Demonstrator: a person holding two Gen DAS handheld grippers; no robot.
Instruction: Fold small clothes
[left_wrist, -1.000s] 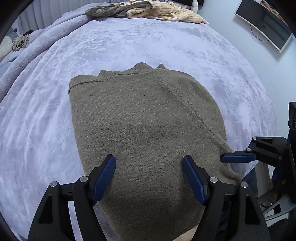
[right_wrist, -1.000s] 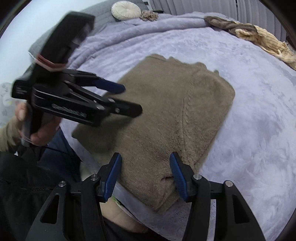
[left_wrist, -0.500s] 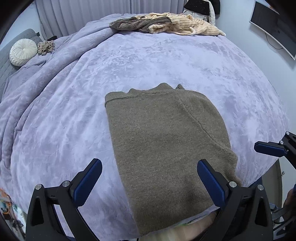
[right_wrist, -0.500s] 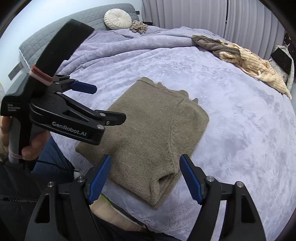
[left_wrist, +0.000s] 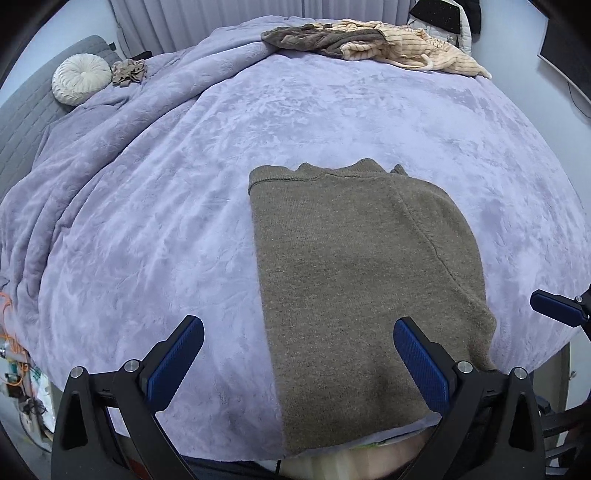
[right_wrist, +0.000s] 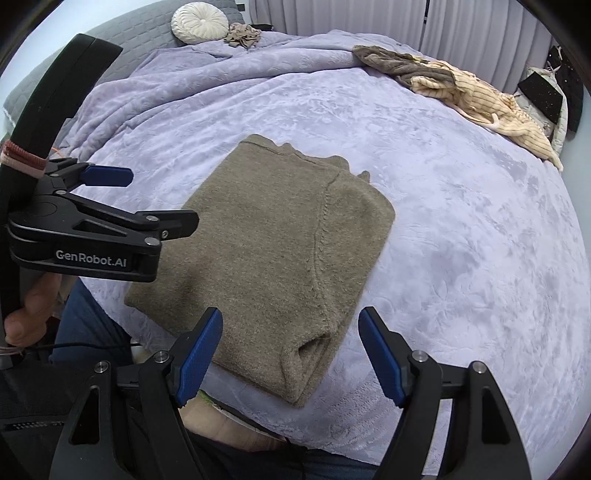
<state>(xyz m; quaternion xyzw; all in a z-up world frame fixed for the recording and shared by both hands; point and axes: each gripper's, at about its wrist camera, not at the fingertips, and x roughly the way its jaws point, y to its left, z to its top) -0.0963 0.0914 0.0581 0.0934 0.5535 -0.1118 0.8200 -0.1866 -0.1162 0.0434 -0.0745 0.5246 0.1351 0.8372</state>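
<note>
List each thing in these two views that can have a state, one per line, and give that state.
Left tool: open, holding nothing.
Right tool: open, holding nothing.
Olive sweater: folded into a rectangle, flat on the blanket, touched by neither tool.
Striped cream garment: unfolded, crumpled at the far edge.
Dark brown garment: unfolded, heaped beside the striped one.
Lilac blanket: spread over the bed, rumpled on the left.

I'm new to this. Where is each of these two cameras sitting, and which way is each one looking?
Left wrist: rides the left gripper, facing forward over the folded brown sweater on the lavender blanket; its own open blue-padded fingers show, and the right gripper's fingertip at right.
Right wrist: rides the right gripper, viewing the sweater from its right; its open fingers show, and the person's hand holding the left gripper.
Shared: sweater, blanket, round white cushion, clothes pile.
</note>
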